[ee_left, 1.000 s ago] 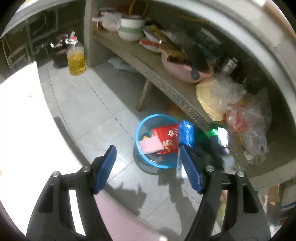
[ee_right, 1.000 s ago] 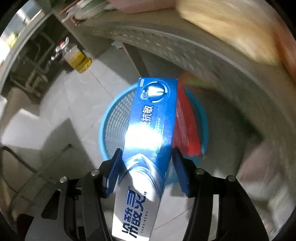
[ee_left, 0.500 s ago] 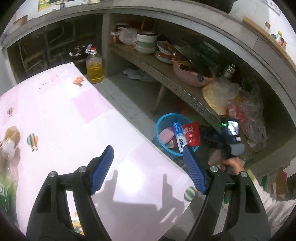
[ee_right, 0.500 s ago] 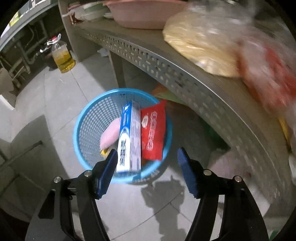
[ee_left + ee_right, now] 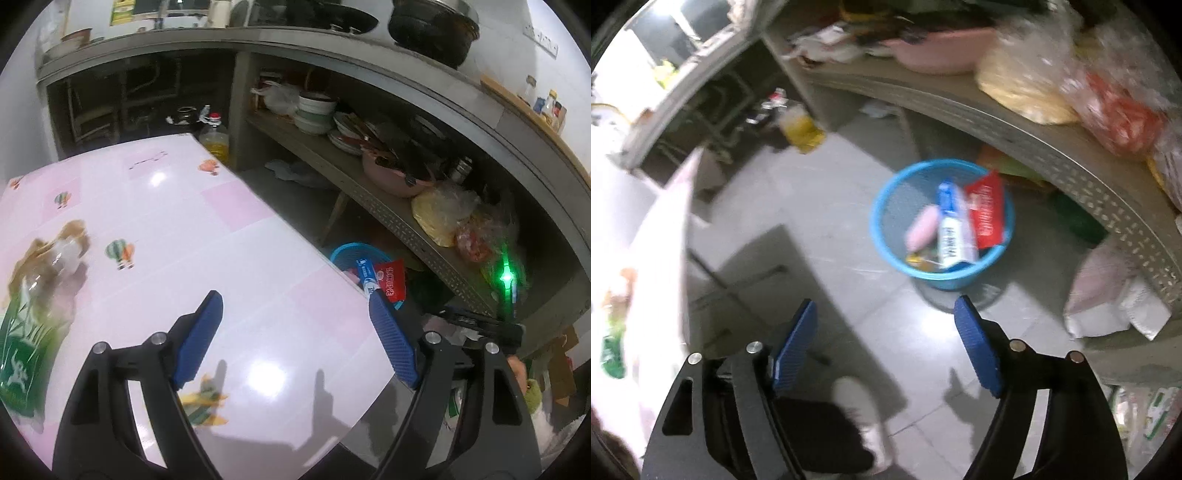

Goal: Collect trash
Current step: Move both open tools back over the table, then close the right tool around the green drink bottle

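A blue mesh bin (image 5: 886, 236) stands on the grey floor under a shelf. Inside it lie a blue toothpaste box (image 5: 951, 218), a red packet (image 5: 988, 214) and a pink item (image 5: 921, 229). My right gripper (image 5: 886, 343) hangs above the floor in front of the bin, its jaws opening with nothing between them. My left gripper (image 5: 295, 336) is over the pink table (image 5: 177, 229), jaws opening and empty. A green bag (image 5: 22, 354) and a clear plastic wrapper (image 5: 55, 254) lie on the table's left side. The bin (image 5: 347, 251) shows past the table edge.
A perforated shelf (image 5: 1052, 147) over the bin holds a pink basin (image 5: 938, 51) and plastic bags. An oil bottle (image 5: 799, 125) stands on the floor. White bags (image 5: 1108, 299) lie right of the bin. A person's white shoe (image 5: 860, 413) is below my right gripper.
The right gripper let the toothpaste box drop into the bin, opened and rose back from it. The left gripper swung from above the bin to over the pink table.
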The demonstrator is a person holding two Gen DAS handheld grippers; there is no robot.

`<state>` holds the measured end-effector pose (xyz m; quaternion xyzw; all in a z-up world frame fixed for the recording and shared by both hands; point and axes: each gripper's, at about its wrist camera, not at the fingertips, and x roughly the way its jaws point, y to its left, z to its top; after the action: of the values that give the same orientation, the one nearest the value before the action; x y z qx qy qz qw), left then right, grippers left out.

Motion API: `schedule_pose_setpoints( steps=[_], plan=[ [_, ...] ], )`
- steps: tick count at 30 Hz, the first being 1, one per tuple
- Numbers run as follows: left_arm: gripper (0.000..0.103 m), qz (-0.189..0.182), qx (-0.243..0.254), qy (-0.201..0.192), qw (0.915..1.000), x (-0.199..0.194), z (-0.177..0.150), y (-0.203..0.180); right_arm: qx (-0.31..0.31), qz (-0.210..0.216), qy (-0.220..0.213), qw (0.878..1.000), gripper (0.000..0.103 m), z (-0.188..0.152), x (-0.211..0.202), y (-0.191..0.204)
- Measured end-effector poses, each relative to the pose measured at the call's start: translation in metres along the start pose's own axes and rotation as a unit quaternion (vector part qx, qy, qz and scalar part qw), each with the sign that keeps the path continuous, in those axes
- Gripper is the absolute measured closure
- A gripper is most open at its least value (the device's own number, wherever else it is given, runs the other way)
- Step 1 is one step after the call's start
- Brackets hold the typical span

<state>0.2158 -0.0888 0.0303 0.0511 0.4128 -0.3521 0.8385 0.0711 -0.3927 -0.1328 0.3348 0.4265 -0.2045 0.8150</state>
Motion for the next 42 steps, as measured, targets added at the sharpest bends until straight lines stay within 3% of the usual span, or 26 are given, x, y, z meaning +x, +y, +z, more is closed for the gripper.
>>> schedule_pose_setpoints(
  steps=[12,21,25,31,37,42],
  plan=[
    [0.02,0.067,-0.08,-0.033,0.994,-0.058,-0.045,0.073,-0.077,0.103,-0.018,0.992,0.023,-0.003,-0.045,0.1],
    [0.02,0.117,-0.136,-0.069,0.9814,-0.104,-0.084,0.127,-0.123,0.169,0.019,0.978,0.022,-0.007,-0.045,0.165],
    [0.02,0.14,-0.151,-0.078,0.9755,-0.116,-0.096,0.143,-0.135,0.217,0.055,0.965,0.022,-0.011,-0.038,0.207],
    [0.02,0.171,-0.167,-0.095,0.9664,-0.138,-0.113,0.167,-0.158,0.286,0.135,0.935,0.022,-0.019,-0.011,0.302],
    [0.02,0.201,-0.19,-0.099,0.9558,-0.149,-0.125,0.188,-0.164,0.295,0.207,0.918,0.022,-0.035,0.037,0.397],
    [0.02,0.204,-0.204,-0.102,0.9521,-0.154,-0.133,0.199,-0.118,0.278,0.25,0.92,0.022,-0.043,0.078,0.443]
  ],
)
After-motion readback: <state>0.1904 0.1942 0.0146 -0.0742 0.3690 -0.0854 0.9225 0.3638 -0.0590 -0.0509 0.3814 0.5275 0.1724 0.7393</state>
